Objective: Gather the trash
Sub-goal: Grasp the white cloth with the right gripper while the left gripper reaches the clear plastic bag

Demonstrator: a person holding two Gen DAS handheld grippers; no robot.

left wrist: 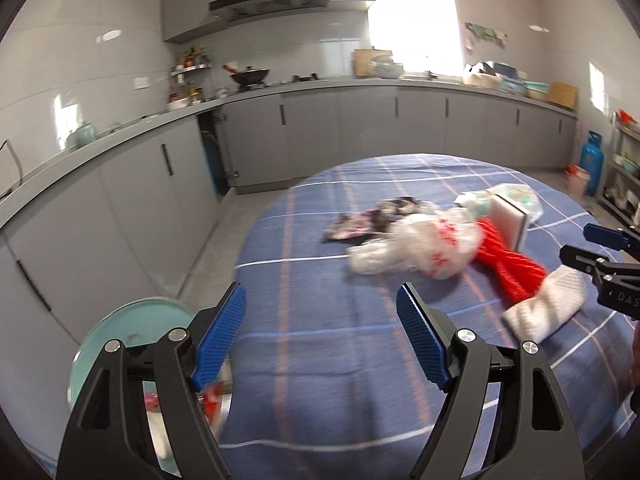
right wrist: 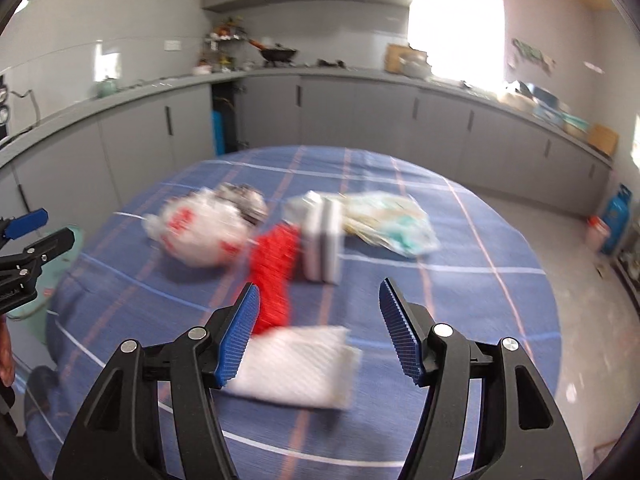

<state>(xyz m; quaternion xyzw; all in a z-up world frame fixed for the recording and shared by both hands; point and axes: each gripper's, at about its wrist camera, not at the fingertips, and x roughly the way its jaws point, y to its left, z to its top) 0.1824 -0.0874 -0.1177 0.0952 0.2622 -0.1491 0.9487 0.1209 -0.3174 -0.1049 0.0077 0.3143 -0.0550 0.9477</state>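
Both views were smeared by motion; fine detail could not be trusted.

Round bench under a blue plaid cloth (right wrist: 460,264) carried the litter in one loose cluster near its middle. Items noted: a crumpled clear plastic bag with red print (right wrist: 198,232), a dark printed wrapper (left wrist: 360,222) lying just behind it, a red knitted strip (right wrist: 274,272), a small white and grey block standing on edge (right wrist: 322,240), a pale crinkled packet with green marks (right wrist: 390,224), and a flat white folded cloth or paper towel (right wrist: 296,364) nearest the person.

Left gripper (left wrist: 320,338) had its jaws spread, nothing between them, only bare cloth ahead. Beside and below the bench edge on that side sat a round pale-green bin with its lid up (left wrist: 132,332), red and white scraps already inside.

Right gripper (right wrist: 316,330) had its jaws spread too. The white folded piece lay under and between them, though contact could not be made out through the blur; it appeared not yet pinched.

Judgement: the step in hand was the right gripper's approach to the white folded piece. To do it well, the hand should slow first so the view sharpens. A flat sheet gives little to bite, so the jaws should come down steeply onto a raised fold or edge. The red strip touched that piece's far edge; closing short of it would avoid dragging both. The left gripper was best placed for the plastic bag.
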